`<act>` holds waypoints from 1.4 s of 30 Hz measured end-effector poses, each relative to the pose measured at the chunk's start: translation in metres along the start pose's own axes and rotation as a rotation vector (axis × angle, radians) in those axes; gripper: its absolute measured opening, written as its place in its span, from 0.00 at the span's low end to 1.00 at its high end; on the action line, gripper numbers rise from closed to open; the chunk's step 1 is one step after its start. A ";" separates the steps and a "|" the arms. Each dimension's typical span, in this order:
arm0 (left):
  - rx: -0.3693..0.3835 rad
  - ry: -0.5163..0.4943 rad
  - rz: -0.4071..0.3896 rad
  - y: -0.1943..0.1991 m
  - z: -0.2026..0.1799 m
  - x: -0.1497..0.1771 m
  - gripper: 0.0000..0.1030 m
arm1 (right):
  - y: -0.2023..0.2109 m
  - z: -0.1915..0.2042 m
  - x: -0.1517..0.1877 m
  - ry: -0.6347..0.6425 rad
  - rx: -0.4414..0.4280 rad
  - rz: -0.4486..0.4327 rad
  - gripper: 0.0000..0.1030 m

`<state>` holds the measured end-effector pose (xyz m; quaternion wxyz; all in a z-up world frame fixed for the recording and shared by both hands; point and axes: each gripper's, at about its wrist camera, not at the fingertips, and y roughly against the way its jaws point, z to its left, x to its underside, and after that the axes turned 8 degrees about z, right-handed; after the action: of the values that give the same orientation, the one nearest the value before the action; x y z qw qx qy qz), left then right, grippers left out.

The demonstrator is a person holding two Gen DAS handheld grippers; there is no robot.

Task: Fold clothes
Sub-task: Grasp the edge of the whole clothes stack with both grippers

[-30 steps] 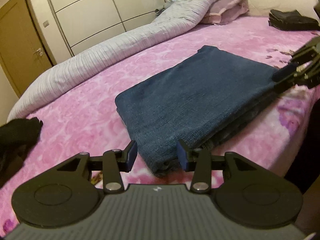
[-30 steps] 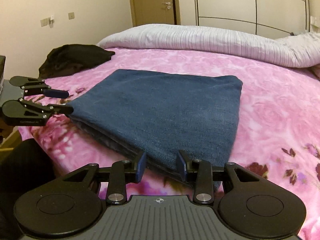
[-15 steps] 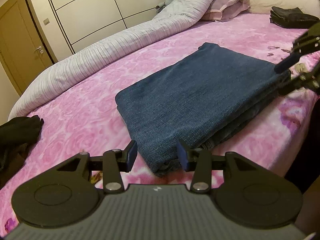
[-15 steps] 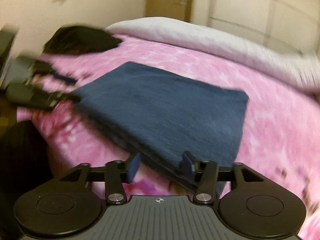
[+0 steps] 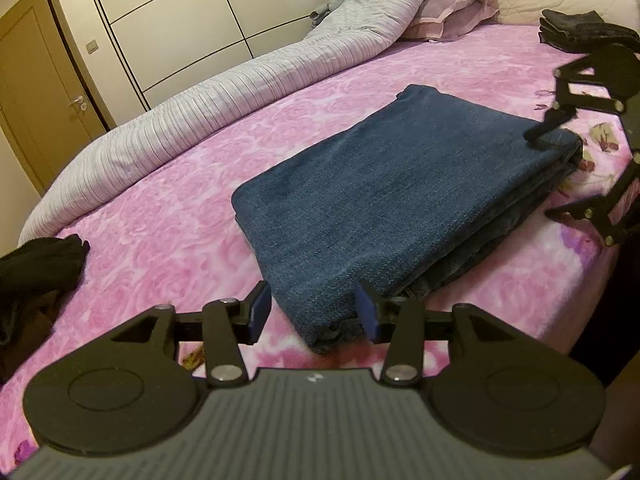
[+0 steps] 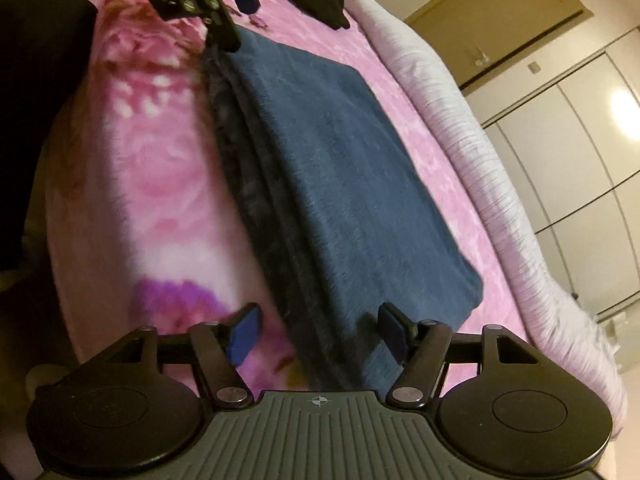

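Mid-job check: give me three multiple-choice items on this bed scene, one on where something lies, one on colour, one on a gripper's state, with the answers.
1. Where does the stack of dark folded clothes lie?
A. At the far end of the bed, near the pillow
B. On top of the blue folded garment
C. On the floor

2. What colour is the bedspread?
A. Green
B. Pink, with a flower pattern
C. Plain white

3. How does the right gripper stand?
A. Shut on the garment
B. Shut with nothing in it
C. Open, straddling the garment's edge

Answers: 1 A, the left wrist view shows it beyond the garment. 2 B, both views show pink. 3 C, its pads stand clear of the cloth on either side; the jaws have just been opening.
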<state>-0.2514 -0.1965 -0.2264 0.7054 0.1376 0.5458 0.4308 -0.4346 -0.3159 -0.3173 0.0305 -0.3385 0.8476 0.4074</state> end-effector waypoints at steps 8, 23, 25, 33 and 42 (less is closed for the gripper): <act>-0.121 -0.382 -0.157 0.027 -0.042 0.012 0.91 | -0.010 -0.033 -0.011 -0.040 -0.092 -0.003 0.35; -0.207 -0.618 -0.104 -0.055 -0.089 -0.018 0.69 | 0.010 -0.095 -0.021 -0.231 -0.240 -0.043 0.35; -0.168 -0.593 -0.080 -0.057 -0.084 -0.020 0.62 | 0.008 -0.077 -0.014 -0.205 -0.213 -0.045 0.39; -0.108 -0.562 -0.064 -0.055 -0.076 -0.021 0.58 | -0.001 0.000 0.020 0.051 0.075 -0.032 0.62; -0.133 -0.628 -0.062 -0.051 -0.084 -0.019 0.58 | -0.026 0.015 0.015 0.181 0.306 -0.026 0.54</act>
<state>-0.3035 -0.2643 -0.2786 0.8596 0.2007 0.2760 0.3803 -0.4339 -0.3251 -0.3499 0.0107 -0.3761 0.8946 0.2410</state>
